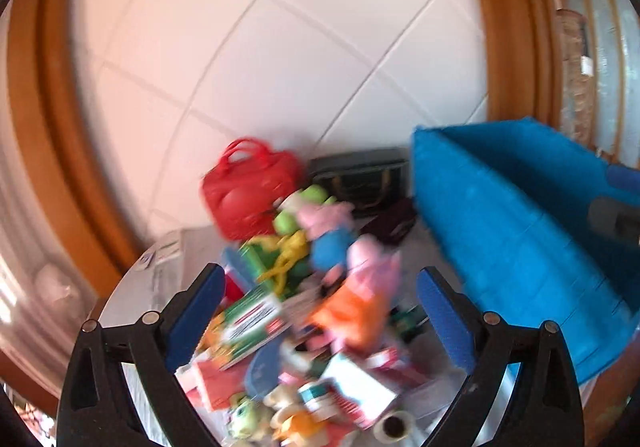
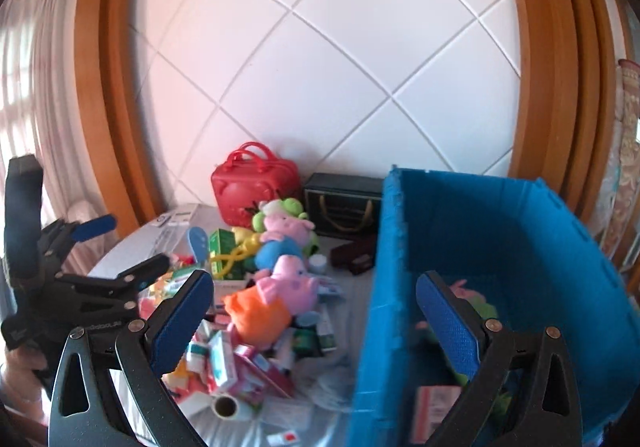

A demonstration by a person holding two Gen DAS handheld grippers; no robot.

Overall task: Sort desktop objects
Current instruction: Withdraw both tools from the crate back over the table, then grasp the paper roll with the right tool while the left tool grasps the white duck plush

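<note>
White tiles with slanting lines fill the wall behind the grey table point(image 2: 132, 243); a heap of toys and small boxes lies on it, and the blue bin point(image 2: 472, 231) stands at the right of the right wrist view.

Your right gripper point(image 2: 314, 323) has its fingers spread wide with nothing between them; the bin's near wall sits between the two pads, so you are half over the bin and half over the heap.

Your left gripper point(image 1: 320, 315) is spread wide too, empty, and hangs right over the heap; it looks like the nearer one.

I think the pink pig in the orange dress point(image 2: 276, 295) is the easy next pick; it lies at the middle of the right wrist view, up and left of your right pad; its long side runs from lower left to upper right, head at the upper right.
</note>
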